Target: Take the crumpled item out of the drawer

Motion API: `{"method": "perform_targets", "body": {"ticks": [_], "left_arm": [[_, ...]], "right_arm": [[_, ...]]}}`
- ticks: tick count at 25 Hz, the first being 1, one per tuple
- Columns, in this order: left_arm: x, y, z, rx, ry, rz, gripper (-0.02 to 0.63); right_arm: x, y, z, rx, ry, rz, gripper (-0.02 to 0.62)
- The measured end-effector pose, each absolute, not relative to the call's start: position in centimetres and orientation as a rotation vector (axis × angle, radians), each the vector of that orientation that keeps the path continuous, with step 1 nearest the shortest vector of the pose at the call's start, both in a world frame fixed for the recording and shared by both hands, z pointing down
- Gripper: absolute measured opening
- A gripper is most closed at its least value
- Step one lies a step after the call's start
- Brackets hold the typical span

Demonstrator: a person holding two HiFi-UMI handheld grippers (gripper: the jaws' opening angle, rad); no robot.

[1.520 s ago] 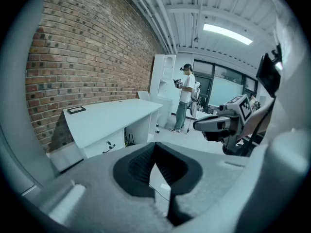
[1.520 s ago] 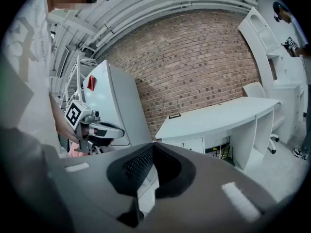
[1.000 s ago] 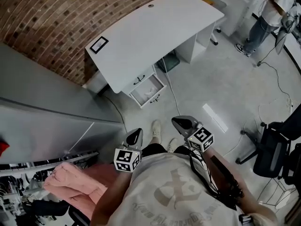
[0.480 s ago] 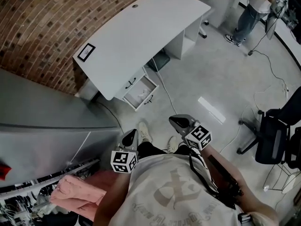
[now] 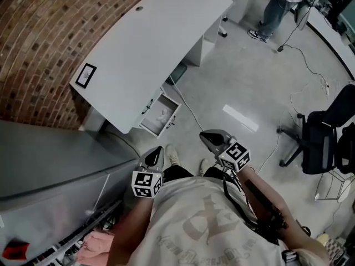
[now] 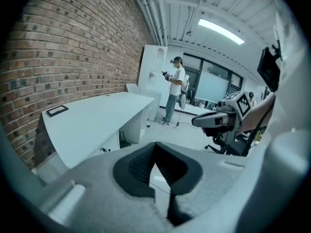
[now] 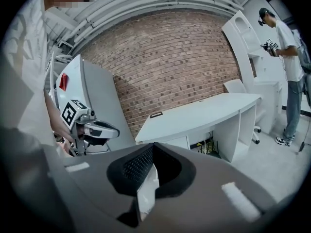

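both tools are up in front of the person's chest, side by side but apart, pointing away toward the counter (image 5: 150,43).

left tool (image 5: 157,152): jaws closed, tips meeting, nothing between them.
right tool (image 5: 208,138): jaws together too, nothing gripped. Its own view shows only a pale sliver of background through the slit behind the tips.

crumpled item (image 5: 161,114): small white wad lying inside the open drawer (image 5: 173,118), untouched. The drawer is pulled out from under the counter's near-left part, over the floor. It sits well apart from both tools, farther out and roughly in line with the left tool.

counter: long, white, with a curved top. A small black-framed card (image 5: 84,75) lies at its left end, close to the brick wall (image 5: 44,21). In the left gripper view the counter runs along that wall and the right tool shows on the right side of the frame. In the right gripper view the left tool shows on the left, in front of the grey cabinet (image 5: 55,165).

floor: a cable (image 5: 191,108) runs out from under the counter, passing just right of the drawer and toward the person. A pale shoe (image 5: 173,155) shows between the two tools.

surroundings: the grey cabinet fills the near left, with a pink cloth (image 5: 94,243) at the bottom edge below it. A black office chair (image 5: 324,134) stands on the right. Another person (image 5: 275,4) stands at the far right, past the counter's far end.
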State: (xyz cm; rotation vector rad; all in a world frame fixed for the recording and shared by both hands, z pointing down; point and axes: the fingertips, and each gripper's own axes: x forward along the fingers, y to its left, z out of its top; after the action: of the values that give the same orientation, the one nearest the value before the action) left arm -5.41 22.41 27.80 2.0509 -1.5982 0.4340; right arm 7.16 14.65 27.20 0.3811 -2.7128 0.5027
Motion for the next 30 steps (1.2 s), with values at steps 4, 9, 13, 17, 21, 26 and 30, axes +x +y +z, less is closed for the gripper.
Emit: {"method": "perform_targets", "body": {"ticks": [4,9,13,17,21,26,30], "left_arm": [[-8.3,19.8,28.0,2.102,-1.528,0.444,0.003],[-10.7,17.6,28.2,2.176,-1.428,0.454,0.003],[-11.6,16.7,29.1,2.229,-1.332,0.472,0.003],[-11.6,16.2,30.1,2.265,-1.256,0.49,0.003],[-11.1,16.5,31.3,2.27,-1.197,0.5,0.003],[-10.7,15.9,33.2,2.248,-1.18,0.513,0.003],[-10.7,15.4,34.6,2.214,-1.197,0.528,0.003]], "right_arm": [[4.3,13.4,26.6,0.445,-2.709,0.495,0.008],[1.5,12.4,26.8,0.54,-2.678,0.503,0.008],[0.0,12.4,27.5,0.612,-2.648,0.505,0.008],[-0.1,12.5,28.3,0.675,-2.612,0.503,0.008],[0.5,12.5,28.9,0.728,-2.584,0.531,0.008],[1.0,11.7,30.3,0.748,-2.56,0.562,0.008],[1.3,10.8,31.9,0.736,-2.558,0.606,0.008]]}}
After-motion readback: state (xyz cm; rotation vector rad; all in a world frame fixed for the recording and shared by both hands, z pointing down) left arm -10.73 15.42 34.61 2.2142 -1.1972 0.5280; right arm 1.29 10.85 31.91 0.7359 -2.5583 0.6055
